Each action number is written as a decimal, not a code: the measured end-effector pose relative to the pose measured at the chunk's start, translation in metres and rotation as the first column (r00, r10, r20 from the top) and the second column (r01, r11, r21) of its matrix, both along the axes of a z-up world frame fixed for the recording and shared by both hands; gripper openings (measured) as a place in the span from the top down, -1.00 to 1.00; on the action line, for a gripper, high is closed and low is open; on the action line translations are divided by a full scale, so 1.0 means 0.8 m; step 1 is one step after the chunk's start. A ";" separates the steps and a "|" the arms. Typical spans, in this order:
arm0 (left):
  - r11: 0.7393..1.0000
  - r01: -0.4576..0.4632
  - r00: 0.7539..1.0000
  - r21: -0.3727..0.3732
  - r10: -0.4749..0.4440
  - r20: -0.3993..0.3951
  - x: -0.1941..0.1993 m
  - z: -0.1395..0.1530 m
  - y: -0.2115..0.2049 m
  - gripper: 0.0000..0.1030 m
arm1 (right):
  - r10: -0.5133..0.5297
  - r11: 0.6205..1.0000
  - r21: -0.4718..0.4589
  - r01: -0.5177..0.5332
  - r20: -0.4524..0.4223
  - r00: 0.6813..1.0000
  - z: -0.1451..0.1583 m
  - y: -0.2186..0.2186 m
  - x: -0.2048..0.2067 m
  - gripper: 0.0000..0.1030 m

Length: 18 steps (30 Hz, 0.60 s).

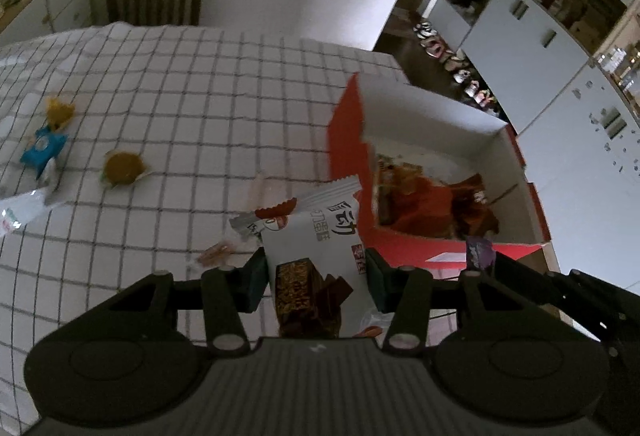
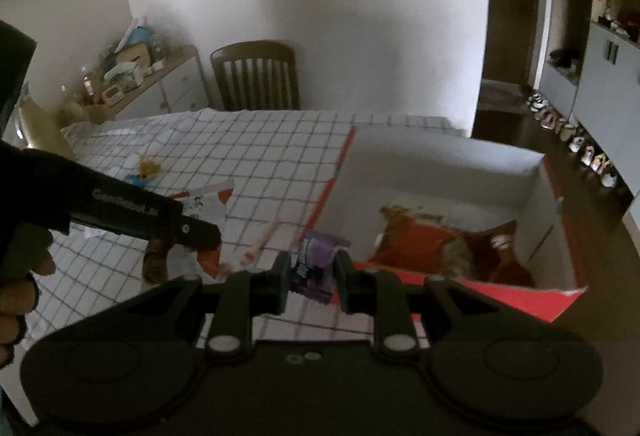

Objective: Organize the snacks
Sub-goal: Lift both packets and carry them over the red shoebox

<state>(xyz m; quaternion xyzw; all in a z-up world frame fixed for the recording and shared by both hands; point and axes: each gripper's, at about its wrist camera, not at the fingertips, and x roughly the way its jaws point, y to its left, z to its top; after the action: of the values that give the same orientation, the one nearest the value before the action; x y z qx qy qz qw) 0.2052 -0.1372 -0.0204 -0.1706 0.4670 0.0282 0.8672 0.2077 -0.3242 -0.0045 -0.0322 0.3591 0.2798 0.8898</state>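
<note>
My left gripper (image 1: 316, 276) is shut on a white snack packet (image 1: 320, 232) printed with a chocolate bar, held above the checked tablecloth just left of the red box (image 1: 432, 107). The box is open with white inner walls, and orange and red packets (image 1: 424, 203) lie inside. My right gripper (image 2: 313, 276) is shut on a small purple packet (image 2: 318, 252) near the box's (image 2: 440, 159) front left corner. The right wrist view shows the left gripper (image 2: 188, 232) at the left with a person's hand around its handle. The purple packet (image 1: 478, 252) also shows at the left wrist view's lower right.
Loose snacks lie on the tablecloth at the left: a brown round one (image 1: 122, 167), a blue packet (image 1: 42, 149), a yellow one (image 1: 60, 111), a white packet (image 1: 24, 207) and a small pink candy (image 1: 218, 254). A wooden chair (image 2: 256, 75) stands behind the table.
</note>
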 end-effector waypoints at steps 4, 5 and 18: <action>0.999 0.037 0.999 0.017 -0.037 0.008 0.023 0.007 -0.026 0.03 | -0.022 1.000 -0.009 0.022 0.016 1.000 0.001 -0.027 0.017 0.59; 0.999 0.046 0.999 0.021 -0.046 0.010 0.029 0.008 -0.032 0.03 | -0.026 1.000 -0.010 0.027 0.017 0.999 0.001 -0.033 0.022 0.59; 0.989 0.104 0.994 0.108 -0.105 0.004 0.137 0.008 -0.085 0.03 | -0.112 0.993 -0.036 0.112 -0.009 0.994 -0.025 -0.087 0.085 0.59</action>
<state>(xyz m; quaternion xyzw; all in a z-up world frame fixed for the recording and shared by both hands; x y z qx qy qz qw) 0.3146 -0.2053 -0.0142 -0.0991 0.4690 0.0069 0.8776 0.2758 -0.3936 -0.0244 -0.0265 0.3700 0.2231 0.9015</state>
